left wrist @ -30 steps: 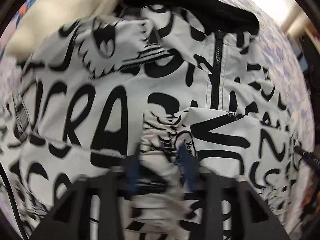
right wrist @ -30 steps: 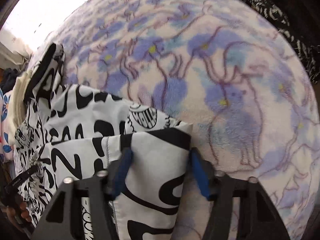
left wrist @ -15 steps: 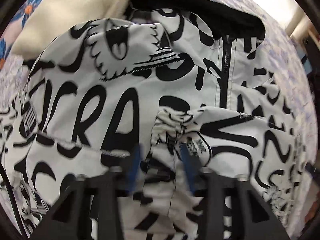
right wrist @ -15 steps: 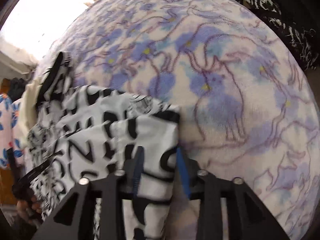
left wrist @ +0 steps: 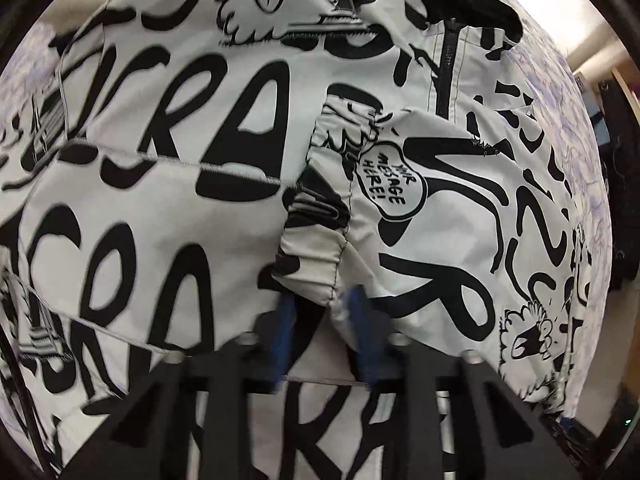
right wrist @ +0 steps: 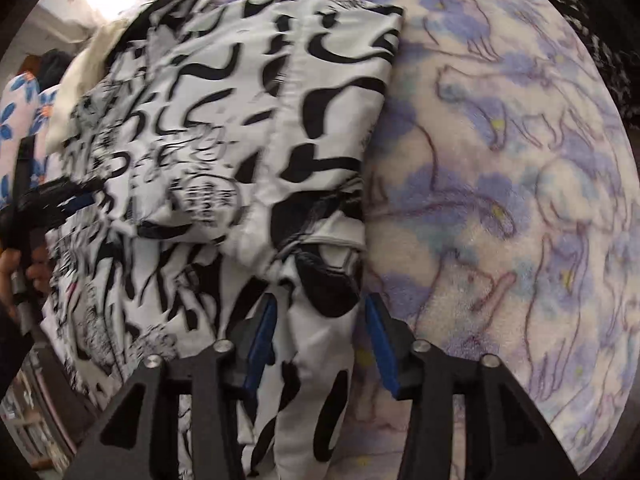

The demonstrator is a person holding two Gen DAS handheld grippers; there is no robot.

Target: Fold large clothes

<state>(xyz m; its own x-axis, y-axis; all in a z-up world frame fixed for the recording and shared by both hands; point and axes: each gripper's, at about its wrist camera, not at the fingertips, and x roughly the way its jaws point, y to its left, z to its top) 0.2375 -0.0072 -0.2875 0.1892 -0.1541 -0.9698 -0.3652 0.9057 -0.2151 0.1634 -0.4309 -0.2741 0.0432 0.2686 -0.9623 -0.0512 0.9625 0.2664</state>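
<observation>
Floral blanket mostly in right wrist view.

Bare blanket right of jacket, cream fabric beyond

black-and-white lettered jacket, lilac floral blanket

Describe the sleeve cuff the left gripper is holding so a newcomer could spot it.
Start at the black-and-white graffiti jacket. Just left of its "YOUR MESSAGE HERE!" bubble, the gathered cuff runs into the left gripper. Only it is ruched.
</observation>
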